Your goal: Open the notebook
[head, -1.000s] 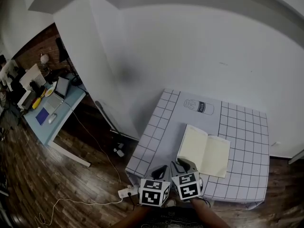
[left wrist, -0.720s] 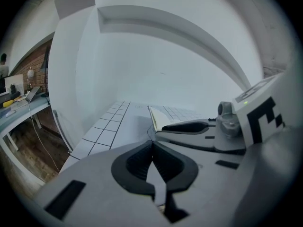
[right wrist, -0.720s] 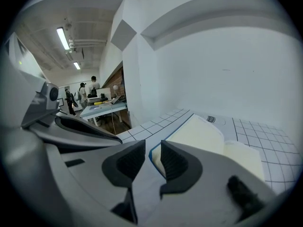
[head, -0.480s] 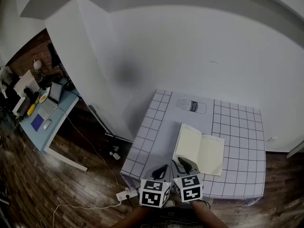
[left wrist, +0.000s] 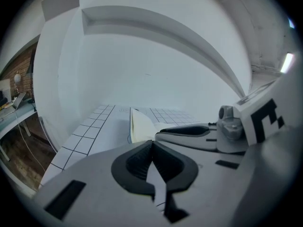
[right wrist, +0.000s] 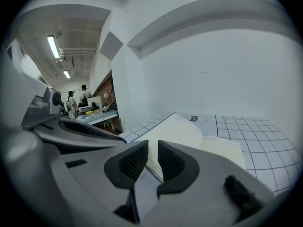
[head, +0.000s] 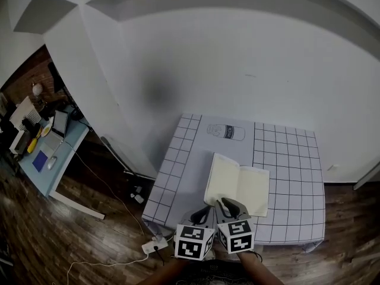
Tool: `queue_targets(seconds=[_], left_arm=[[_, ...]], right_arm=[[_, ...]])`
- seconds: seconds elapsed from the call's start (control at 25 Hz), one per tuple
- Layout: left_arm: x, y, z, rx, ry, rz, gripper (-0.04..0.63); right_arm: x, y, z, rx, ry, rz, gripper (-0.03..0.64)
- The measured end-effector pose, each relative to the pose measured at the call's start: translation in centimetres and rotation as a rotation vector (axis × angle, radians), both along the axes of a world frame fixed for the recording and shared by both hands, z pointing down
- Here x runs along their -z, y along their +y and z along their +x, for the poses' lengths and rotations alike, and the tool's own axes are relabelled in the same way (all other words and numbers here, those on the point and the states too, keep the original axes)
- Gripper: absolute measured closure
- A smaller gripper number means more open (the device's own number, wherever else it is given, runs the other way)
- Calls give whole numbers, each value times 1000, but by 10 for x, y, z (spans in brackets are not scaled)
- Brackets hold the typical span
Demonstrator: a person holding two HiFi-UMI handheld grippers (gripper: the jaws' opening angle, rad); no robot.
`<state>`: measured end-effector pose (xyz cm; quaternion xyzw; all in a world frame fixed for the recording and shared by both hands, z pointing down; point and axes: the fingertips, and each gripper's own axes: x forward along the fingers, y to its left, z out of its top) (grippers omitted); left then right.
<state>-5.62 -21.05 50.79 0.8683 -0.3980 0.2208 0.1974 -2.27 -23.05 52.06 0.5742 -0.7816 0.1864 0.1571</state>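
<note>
The notebook [head: 237,184] lies open on the gridded table sheet [head: 291,159], cream pages up, its left page [right wrist: 175,129] raised a little off the spine. Both grippers hover side by side at the table's near edge, just short of the notebook's near left corner. My left gripper [head: 200,214] is shut, its pads [left wrist: 142,157] meeting with nothing held. The right gripper [head: 228,205] has just been closing; a narrow gap still shows between its pads [right wrist: 135,160], and nothing is in it. The notebook [left wrist: 139,126] shows beyond the left jaws.
A bottle outline [head: 225,132] is printed at the sheet's far side. White walls rise behind the table. To the left stands a blue desk [head: 44,153] with a laptop. A power strip [head: 151,245] and cable lie on the wooden floor. People [right wrist: 78,98] stand far off.
The head view has swung, so the table and notebook sit further left and nearer. Both grippers stay together at the near edge. The right jaws look narrower.
</note>
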Motion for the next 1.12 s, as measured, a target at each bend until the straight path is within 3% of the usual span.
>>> queue_targets(seconds=[0.56,1.12], left_arm=[[9,37,62,-14,30,0,584],[23,90,98,43,50,25,584]], right_arm=[[16,45,63,-18,7,16,591],[34,99,103,17,-16,49,603]])
